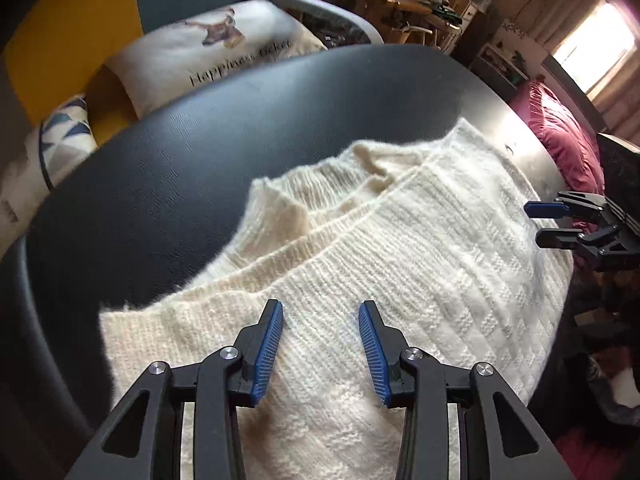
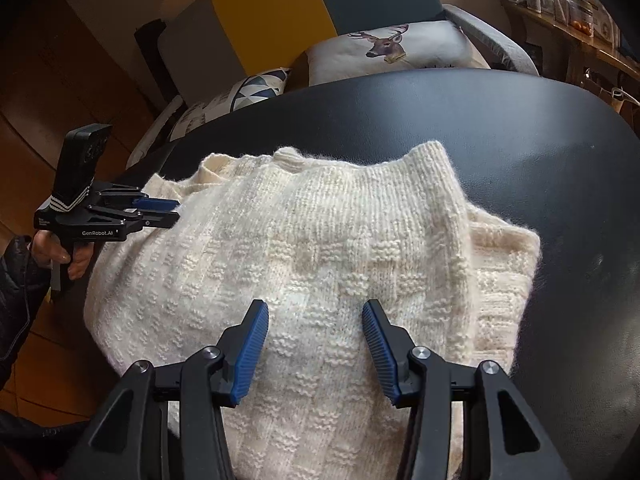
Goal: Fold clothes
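A cream-white knitted sweater [image 2: 320, 264] with a raised basket-weave pattern lies bunched and partly folded on a round black leather-look table [image 2: 540, 152], filling the near half of the tabletop, with its ribbed edge and a folded-over layer toward the far side. The left gripper [image 1: 321, 344], black with blue ribbed pads, hovers over the sweater's near ribbed part with its fingers spread apart and nothing between them. The right gripper [image 2: 315, 346] is likewise held above the patterned knit, its two blue-padded fingers wide apart and empty. In the right wrist view the left gripper [image 2: 176, 210] appears at the sweater's left edge, its tips at the fabric's fringe, held by a person's hand [image 2: 60, 254] in a dark sleeve. In the left wrist view the right gripper [image 1: 536, 224] shows at the sweater's right edge. Behind the table sit a white cushion printed with a deer [image 2: 388, 50], a cushion with blue triangles [image 1: 66, 136] and a yellow panel [image 2: 264, 12]; a dark red quilted cushion [image 1: 560, 136] lies off to the right.
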### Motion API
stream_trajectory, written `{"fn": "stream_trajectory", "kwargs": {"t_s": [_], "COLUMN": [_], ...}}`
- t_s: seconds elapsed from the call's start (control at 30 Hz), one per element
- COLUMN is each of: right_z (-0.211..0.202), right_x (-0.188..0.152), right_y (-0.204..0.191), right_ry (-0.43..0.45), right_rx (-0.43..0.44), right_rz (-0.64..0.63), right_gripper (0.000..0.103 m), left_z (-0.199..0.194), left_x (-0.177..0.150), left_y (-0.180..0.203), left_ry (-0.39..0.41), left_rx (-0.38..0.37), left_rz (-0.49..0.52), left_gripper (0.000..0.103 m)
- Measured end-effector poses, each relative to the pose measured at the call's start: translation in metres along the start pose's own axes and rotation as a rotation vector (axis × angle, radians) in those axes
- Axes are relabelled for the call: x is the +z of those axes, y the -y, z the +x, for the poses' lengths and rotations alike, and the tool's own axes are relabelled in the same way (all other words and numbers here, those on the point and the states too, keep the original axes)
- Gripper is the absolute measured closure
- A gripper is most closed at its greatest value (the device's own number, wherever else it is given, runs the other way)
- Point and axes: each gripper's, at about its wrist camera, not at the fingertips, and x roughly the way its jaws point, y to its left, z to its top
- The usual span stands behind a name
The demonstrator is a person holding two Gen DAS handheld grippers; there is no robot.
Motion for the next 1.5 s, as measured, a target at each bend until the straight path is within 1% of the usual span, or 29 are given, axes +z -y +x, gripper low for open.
{"fn": "stream_trajectory", "kwargs": {"t_s": [0.03,0.1,0.17,0.3,0.37,0.43,0.5,0.53,0.57,0.6,0.67,0.73,0.8,0.87,0.97,1.07,1.13,1.17,1.2,1.23,1.27,1.3,1.37,1.4,1.47,1.5], "right_z": [0.002,0.000,-0.007,-0.015,-0.004,0.007,0.006,0.005,0.005,0.004,0.001,-0.004,-0.010,-0.012,-0.010,-0.009,-0.004,0.000,0.006,0.009,0.004,-0.002,-0.032,-0.050,-0.081,-0.096], "right_x": [-0.001,0.000,0.002,0.006,0.001,-0.004,-0.004,-0.005,-0.005,-0.004,-0.002,0.003,0.009,0.016,0.023,0.023,0.019,0.015,0.011,0.007,0.006,0.004,0.000,-0.002,-0.015,-0.024], "right_y": [0.002,-0.002,-0.006,-0.011,-0.012,-0.013,-0.013,-0.013,-0.013,-0.014,-0.016,-0.023,-0.032,-0.038,-0.046,-0.042,-0.034,-0.027,-0.018,-0.009,-0.001,0.007,0.026,0.038,0.062,0.074], "right_ry": [-0.002,0.003,0.019,0.032,-0.009,-0.051,-0.050,-0.049,-0.048,-0.049,-0.052,-0.032,-0.001,0.016,0.021,0.012,-0.012,-0.037,-0.068,-0.083,-0.063,-0.041,0.048,0.090,0.144,0.164], "right_rx": [-0.001,-0.014,-0.028,-0.044,-0.061,-0.079,-0.079,-0.078,-0.077,-0.081,-0.090,-0.093,-0.080,-0.067,-0.074,-0.084,-0.084,-0.098,-0.125,-0.129,-0.096,-0.062,-0.003,0.053,0.165,0.206], "right_rz": [0.003,-0.010,-0.029,-0.046,-0.048,-0.051,-0.049,-0.047,-0.046,-0.053,-0.067,-0.089,-0.107,-0.119,-0.130,-0.118,-0.092,-0.070,-0.045,-0.022,0.013,0.049,0.133,0.174,0.238,0.257], "right_gripper": [0.053,0.053,0.053,0.053,0.053,0.053,0.053,0.053,0.053,0.053,0.053,0.053,0.053,0.053,0.053,0.053,0.053,0.053,0.053,0.053,0.053,0.053,0.053,0.053,0.053,0.053], "left_z": [0.005,0.002,-0.005,-0.025,-0.033,-0.024,0.001,0.013,0.023,0.026,0.013,-0.010,-0.033,-0.046,-0.032,-0.017,-0.008,-0.002,0.006,0.013,0.013,0.012,0.007,0.002,-0.017,-0.027], "left_x": [0.000,-0.004,-0.007,-0.008,-0.008,-0.002,-0.006,-0.008,-0.010,-0.013,-0.016,-0.021,-0.028,-0.035,-0.037,-0.038,-0.039,-0.039,-0.040,-0.041,-0.043,-0.045,-0.049,-0.052,-0.065,-0.072], "left_y": [-0.002,0.002,0.007,0.014,0.017,0.014,0.007,0.004,0.000,-0.004,-0.011,-0.017,-0.027,-0.034,-0.034,-0.033,-0.033,-0.035,-0.042,-0.049,-0.055,-0.057,-0.059,-0.059,-0.055,-0.052], "left_ry": [-0.011,0.024,0.072,0.178,0.226,0.237,0.198,0.179,0.172,0.196,0.231,0.286,0.327,0.345,0.299,0.254,0.223,0.208,0.196,0.191,0.209,0.220,0.238,0.249,0.291,0.314], "left_rx": [0.000,0.018,0.045,0.103,0.136,0.197,0.209,0.211,0.190,0.154,0.100,0.087,0.089,0.081,0.127,0.172,0.202,0.217,0.235,0.241,0.212,0.198,0.186,0.182,0.156,0.143], "left_rz": [-0.001,-0.004,-0.005,-0.024,-0.034,-0.053,-0.088,-0.105,-0.114,-0.114,-0.162,-0.184,-0.197,-0.187,-0.170,-0.152,-0.140,-0.147,-0.200,-0.252,-0.300,-0.337,-0.383,-0.399,-0.433,-0.450], "left_gripper": [0.070,0.092,0.097,0.097,0.097,0.097,0.095,0.095,0.093,0.092,0.092,0.092,0.092,0.092,0.092,0.092,0.092,0.092,0.091,0.091,0.091,0.091,0.091,0.091,0.091,0.088]}}
